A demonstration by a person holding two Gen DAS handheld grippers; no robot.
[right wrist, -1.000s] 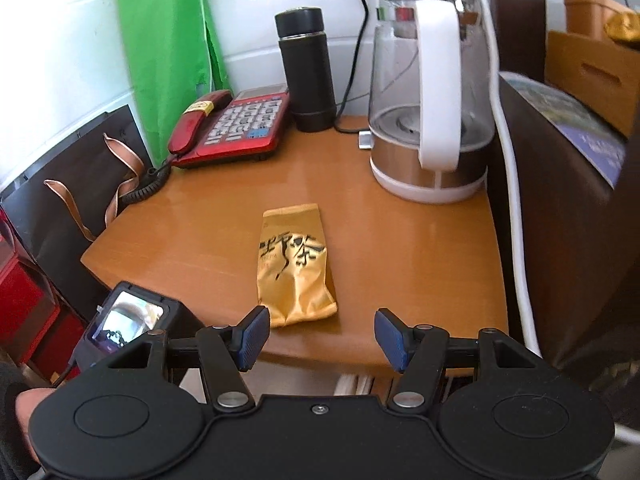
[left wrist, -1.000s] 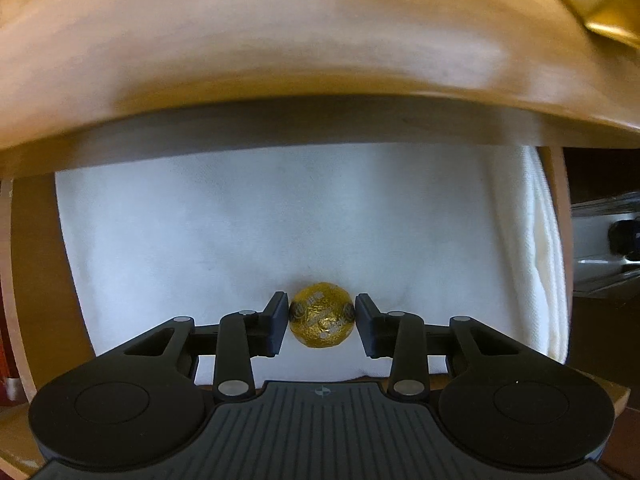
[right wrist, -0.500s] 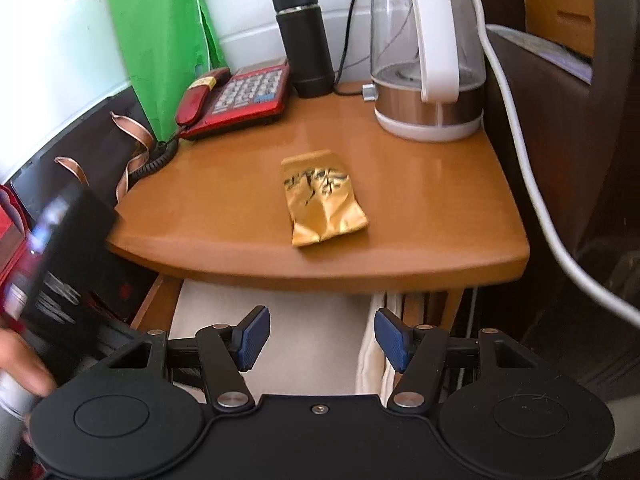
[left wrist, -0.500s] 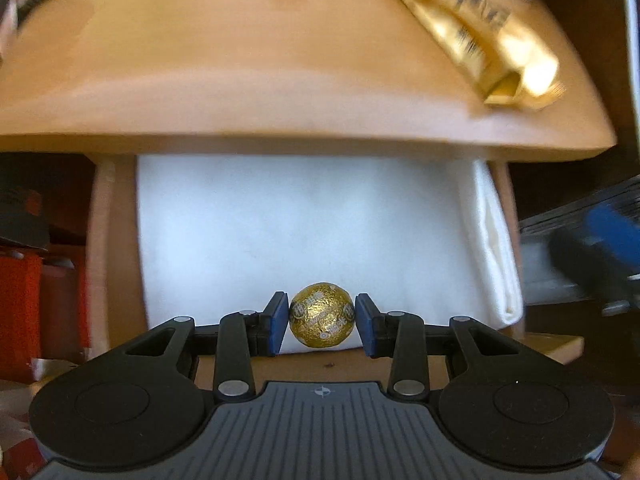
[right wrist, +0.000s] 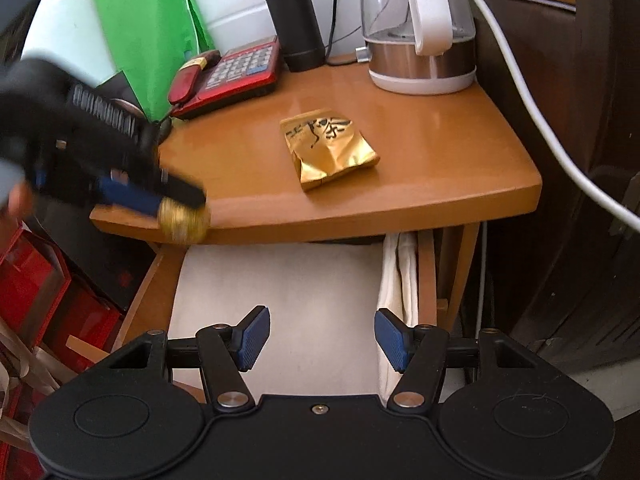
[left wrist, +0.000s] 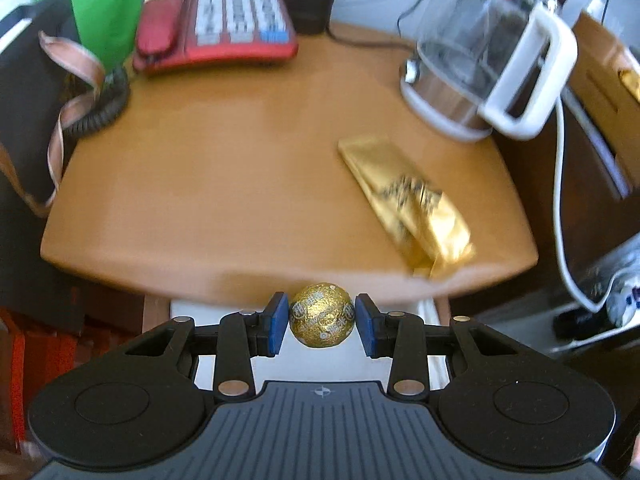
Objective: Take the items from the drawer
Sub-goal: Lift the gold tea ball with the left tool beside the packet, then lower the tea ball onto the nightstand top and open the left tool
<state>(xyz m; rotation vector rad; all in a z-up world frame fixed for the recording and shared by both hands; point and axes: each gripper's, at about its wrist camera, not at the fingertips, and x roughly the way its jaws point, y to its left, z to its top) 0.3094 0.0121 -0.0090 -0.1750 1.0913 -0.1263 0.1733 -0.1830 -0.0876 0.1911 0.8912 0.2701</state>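
My left gripper [left wrist: 322, 326] is shut on a gold foil ball [left wrist: 322, 315], held at the front edge of the wooden table [left wrist: 224, 184]. The right wrist view shows that same left gripper [right wrist: 176, 208] blurred at the table's left front corner, with the gold foil ball [right wrist: 184, 222] in its tips. A gold tea packet [left wrist: 404, 200] lies on the tabletop; in the right view the gold tea packet [right wrist: 328, 150] sits mid-table. My right gripper [right wrist: 320, 338] hangs open over the pulled-out drawer [right wrist: 156, 280], which is lined with white cloth [right wrist: 280, 300]. Nothing is between its fingers.
At the back of the table stand a red telephone [right wrist: 228, 74], a black flask [right wrist: 292, 16] and a glass kettle [right wrist: 416, 28] with a white cord [right wrist: 532, 108]. A green bag [right wrist: 140, 32] leans at the left. Red boxes [right wrist: 36, 292] sit beside the drawer.
My left gripper has risen out of the drawer with the gold foil ball, coming level with the tabletop. My right gripper has dropped back, so it now looks into the open drawer.
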